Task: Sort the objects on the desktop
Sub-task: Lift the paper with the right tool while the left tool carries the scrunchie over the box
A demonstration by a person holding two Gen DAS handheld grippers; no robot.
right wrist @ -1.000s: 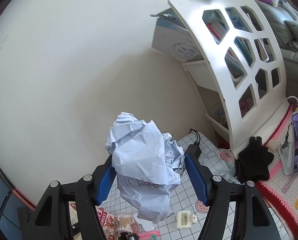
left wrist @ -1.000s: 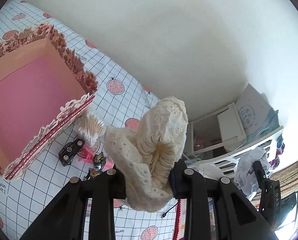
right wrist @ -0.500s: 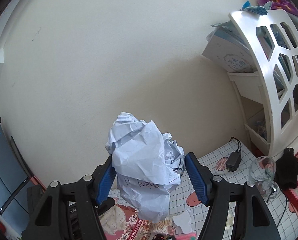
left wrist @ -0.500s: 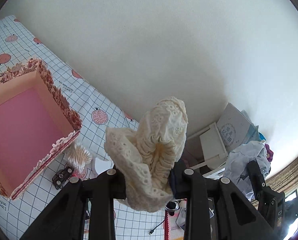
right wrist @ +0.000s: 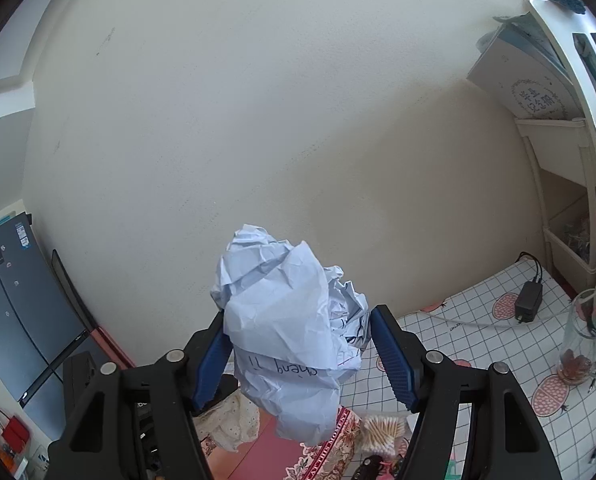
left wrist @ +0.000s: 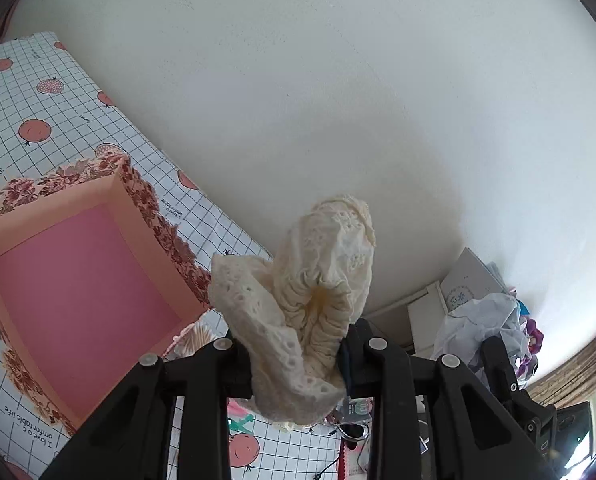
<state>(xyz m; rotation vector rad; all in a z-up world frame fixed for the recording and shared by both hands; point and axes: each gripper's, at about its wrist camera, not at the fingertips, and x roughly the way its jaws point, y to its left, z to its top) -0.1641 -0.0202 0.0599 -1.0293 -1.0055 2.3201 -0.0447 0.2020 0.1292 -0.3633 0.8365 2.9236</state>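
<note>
Desktop objects fill both our grippers above a table laid with a pomegranate-print grid cloth (left wrist: 69,92). At far left in the left wrist view, an open box with pink lining and a floral lace-pattern rim (left wrist: 77,280) sits on the cloth, its inside bare where we can see it. Just right of it, our left gripper (left wrist: 298,356) has its jaws drawn narrow and clamped on a cream eyelet-lace cloth (left wrist: 310,292), which bulges up and out of the black fingers, held in the air. Beyond that, at right, crumpled white paper sits in our other gripper before a white shelf unit (left wrist: 426,316).

In the right wrist view, a dark grey fridge (right wrist: 13,312) stands at far left. At centre, our right gripper (right wrist: 298,360) holds its blue-padded jaws about half open, closed on a crumpled paper ball (right wrist: 281,332) with handwriting on it, raised over the table. Below it a pack of cotton swabs (right wrist: 382,428) lies beside the box's patterned edge. To the right, a black power adapter (right wrist: 528,296) and a glass mug (right wrist: 588,336) rest on the cloth near the shelves
</note>
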